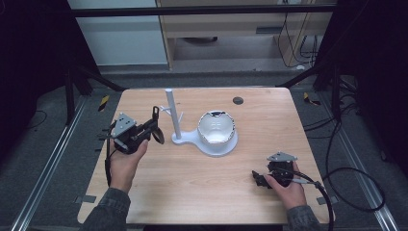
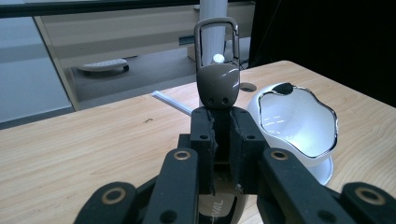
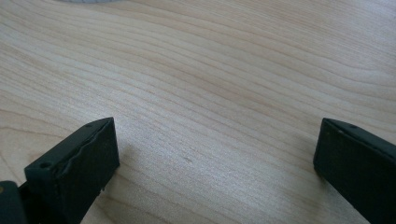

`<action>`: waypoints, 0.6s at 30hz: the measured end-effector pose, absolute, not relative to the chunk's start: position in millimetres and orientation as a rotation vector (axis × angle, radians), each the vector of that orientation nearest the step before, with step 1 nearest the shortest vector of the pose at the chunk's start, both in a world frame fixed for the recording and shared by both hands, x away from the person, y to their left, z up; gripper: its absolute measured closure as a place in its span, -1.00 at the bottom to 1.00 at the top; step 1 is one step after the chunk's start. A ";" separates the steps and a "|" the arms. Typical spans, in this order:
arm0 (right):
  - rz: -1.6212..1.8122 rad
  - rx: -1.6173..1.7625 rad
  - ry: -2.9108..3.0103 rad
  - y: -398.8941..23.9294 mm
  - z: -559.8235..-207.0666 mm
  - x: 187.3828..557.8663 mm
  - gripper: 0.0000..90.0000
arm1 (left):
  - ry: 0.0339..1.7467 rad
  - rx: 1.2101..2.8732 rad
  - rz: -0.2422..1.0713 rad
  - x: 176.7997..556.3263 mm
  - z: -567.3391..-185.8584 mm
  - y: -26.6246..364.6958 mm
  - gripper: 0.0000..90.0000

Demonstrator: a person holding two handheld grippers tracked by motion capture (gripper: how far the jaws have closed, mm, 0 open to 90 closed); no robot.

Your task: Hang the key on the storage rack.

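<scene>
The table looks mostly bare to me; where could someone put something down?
The front middle of the table, between the two hands, is bare, and so is the far right by the dark round hole. It is crowded around the white stand, the bowl and the left gripper.

Pale wood-grain table (image 1: pixel 192 192), white bowl (image 1: pixel 216 127) with a thin silver rim, white stand (image 1: pixel 174 118), grey-brown clip (image 2: pixel 218 86) with a metal loop, black grippers, left (image 2: pixel 219 135) and right (image 3: pixel 215 158)

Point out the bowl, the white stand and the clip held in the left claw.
Bowl (image 1: pixel 216 126), high view, on its inner surface.
Stand (image 1: pixel 172 111), high view, on its upright post.
Clip (image 2: pixel 218 86), left gripper view, on its brown body above the closed jaws.
</scene>
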State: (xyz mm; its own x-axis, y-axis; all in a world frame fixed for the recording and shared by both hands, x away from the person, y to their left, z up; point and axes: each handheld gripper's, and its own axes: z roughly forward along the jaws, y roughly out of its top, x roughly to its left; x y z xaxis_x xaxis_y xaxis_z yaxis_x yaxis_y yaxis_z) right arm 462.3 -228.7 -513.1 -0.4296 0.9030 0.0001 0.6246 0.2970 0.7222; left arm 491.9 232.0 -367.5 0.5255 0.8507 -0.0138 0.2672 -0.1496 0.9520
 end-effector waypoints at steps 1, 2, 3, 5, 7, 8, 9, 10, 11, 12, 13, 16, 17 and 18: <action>0.923 1.366 2.162 -228.7 -513.1 462.3 -0.99 | 0.955 1.691 0.678 492.4 -367.9 232.1 0.80; 0.923 1.366 2.162 -228.7 -513.1 462.3 -0.99 | 0.956 1.691 0.680 492.6 -368.0 232.3 0.80; 0.923 1.366 2.162 -228.7 -513.1 462.3 -0.99 | 0.956 1.690 0.680 492.7 -368.2 232.4 0.80; 0.924 1.365 2.162 -228.7 -513.1 462.3 -0.99 | 0.958 1.692 0.681 493.1 -368.8 232.3 0.80; 0.923 1.366 2.162 -228.7 -513.1 462.3 -0.99 | 0.958 1.696 0.682 493.7 -369.5 232.4 0.80; 0.923 1.366 2.162 -228.7 -513.1 462.3 -0.99 | 0.961 1.695 0.681 494.0 -369.9 232.5 0.80; 0.923 1.366 2.162 -228.7 -513.1 462.3 -0.99 | 0.962 1.694 0.680 494.2 -370.2 232.6 0.80; 0.924 1.364 2.163 -228.7 -513.1 462.3 -0.99 | 0.964 1.692 0.681 494.6 -370.5 232.8 0.80; 0.924 1.366 2.162 -228.7 -513.1 462.3 -0.99 | 0.965 1.693 0.680 494.9 -370.9 233.0 0.80; 0.923 1.366 2.162 -228.7 -513.1 462.3 -0.99 | 0.966 1.695 0.681 495.1 -371.1 233.1 0.80; 0.924 1.366 2.162 -228.7 -513.1 462.3 -0.99 | 0.967 1.696 0.680 495.3 -371.3 233.1 0.80; 0.923 1.364 2.163 -228.8 -513.1 462.3 -0.99 | 0.965 1.696 0.681 495.7 -371.2 232.8 0.80; 0.923 1.366 2.162 -228.7 -513.0 462.3 -0.99 | 0.965 1.696 0.682 495.8 -371.1 232.6 0.80; 0.923 1.366 2.162 -228.7 -513.1 462.3 -0.99 | 0.964 1.696 0.682 495.9 -371.0 232.3 0.80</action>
